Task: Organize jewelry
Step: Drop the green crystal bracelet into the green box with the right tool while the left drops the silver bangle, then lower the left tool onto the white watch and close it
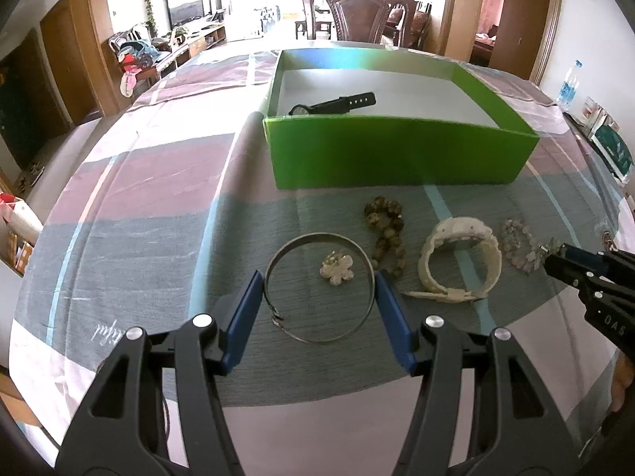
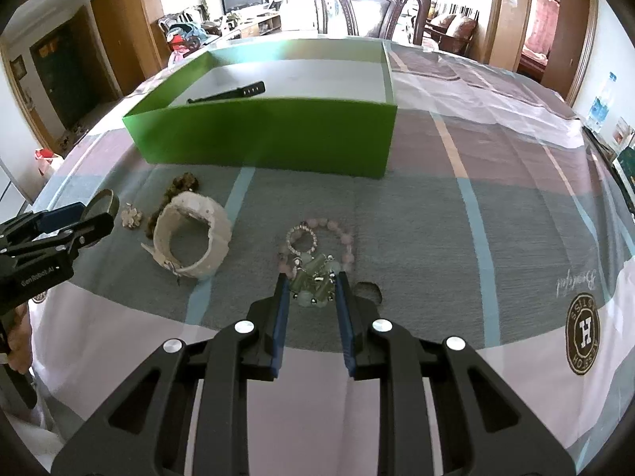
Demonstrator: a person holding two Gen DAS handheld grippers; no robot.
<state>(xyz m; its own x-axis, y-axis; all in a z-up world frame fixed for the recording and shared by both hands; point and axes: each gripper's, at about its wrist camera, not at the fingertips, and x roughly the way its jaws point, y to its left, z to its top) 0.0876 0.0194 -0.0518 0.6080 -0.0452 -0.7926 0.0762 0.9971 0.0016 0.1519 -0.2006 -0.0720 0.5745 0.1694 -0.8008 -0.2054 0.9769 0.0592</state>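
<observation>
Bangle [image 1: 319, 288] lying on worktop [image 1: 158, 182] before green box [image 1: 397, 154], left gripper [image 1: 319, 283] pinching it across its width. Right gripper [image 2: 311, 283] clamping green bead bracelet [image 2: 313, 281], right of white watch [image 2: 192, 234]. Black watch [image 1: 333, 105] sitting inside box.

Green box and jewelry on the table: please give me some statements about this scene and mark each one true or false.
1. A black watch lies inside the green box. True.
2. The white watch is in the box. False: it lies on the tablecloth in front of the box.
3. The left claw has its fingers on either side of the metal bangle. True.
4. The flower-shaped piece lies outside the bangle. False: it lies inside the ring.
5. The right claw is at the brown bead bracelet. False: it is closed on the green and pink bead bracelets.
</observation>
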